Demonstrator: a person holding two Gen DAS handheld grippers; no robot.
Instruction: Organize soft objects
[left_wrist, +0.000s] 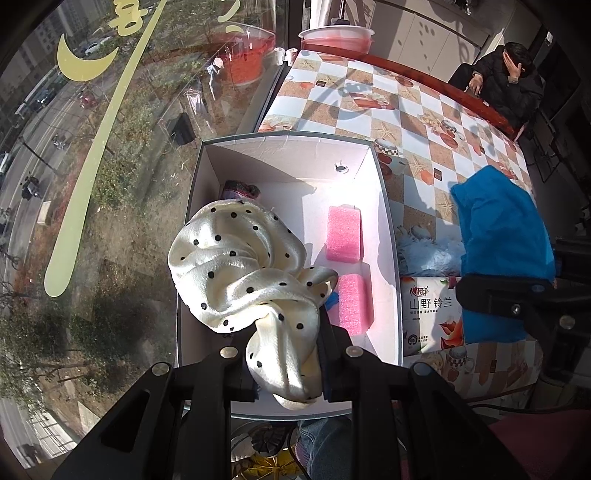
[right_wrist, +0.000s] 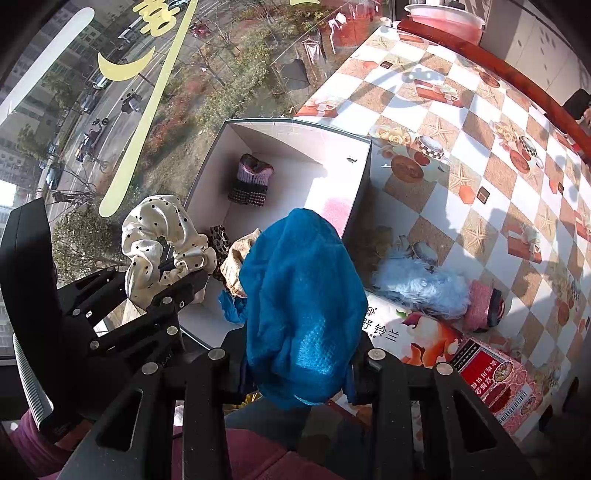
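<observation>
Left wrist view has us holding a cream polka-dot scrunchie (left_wrist: 243, 269) in our left gripper (left_wrist: 286, 373), the jaws closed down narrow on its near fold while the rest of the loop hangs forward over the white cardboard box (left_wrist: 388, 221). Taking that box as our landmark, the scrunchie sits above its near left portion, its long axis running from the near wall toward the far left corner, where a knitted purple item (left_wrist: 242, 189) lies. Two pink foam sponges (left_wrist: 343, 240) rest along the box's right side, one behind the other, and bare floor shows between them and the scrunchie, so we judge a straight drop will land clear of both. Our right gripper (right_wrist: 295, 369) is clamped on a blue waffle-weave cloth (right_wrist: 299, 306) that drapes over the fingers; it hangs just outside the box's near right corner, above a printed tissue pack (right_wrist: 424, 336). A pale blue fluffy piece (right_wrist: 421, 284) lies on the checked tablecloth (right_wrist: 480, 184) just right of the box. We reckon the left gripper is the nearer to releasing; the window-side wall is the edge to watch.
</observation>
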